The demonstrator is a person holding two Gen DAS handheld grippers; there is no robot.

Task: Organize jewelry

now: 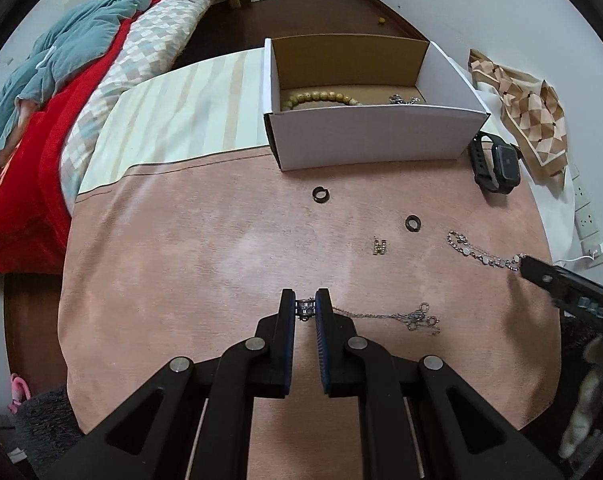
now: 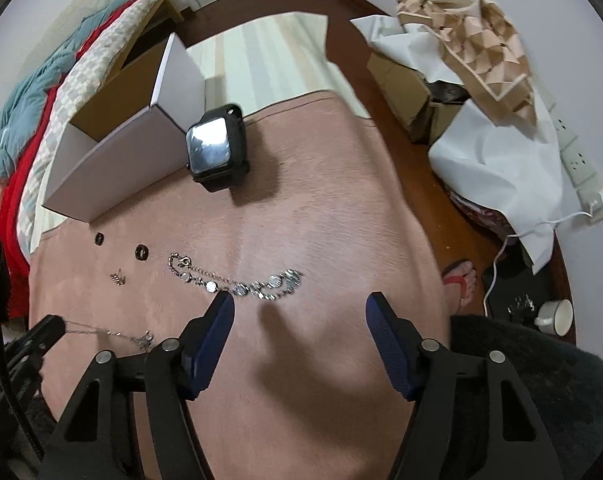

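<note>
Left wrist view: the left tongs (image 1: pixel 305 308) pinch the small crystal pendant (image 1: pixel 305 307) of a thin silver necklace (image 1: pixel 397 316), whose chain trails rightward over the pink cloth (image 1: pixel 189 248) on the bench. Beyond it lie an H-shaped charm (image 1: pixel 380 246) and two dark rings (image 1: pixel 321 194) (image 1: pixel 412 223), all on the near side of the white box (image 1: pixel 377 136). The box holds a wooden bead bracelet (image 1: pixel 321 98). A black smartwatch (image 1: pixel 497 162) sits just right of the box.

Right wrist view: the right tongs (image 2: pixel 299 312) are spread wide above the cloth, just short of a silver disc bracelet (image 2: pixel 237 282). The smartwatch (image 2: pixel 215 148) rests beside the box (image 2: pixel 113 164).
</note>
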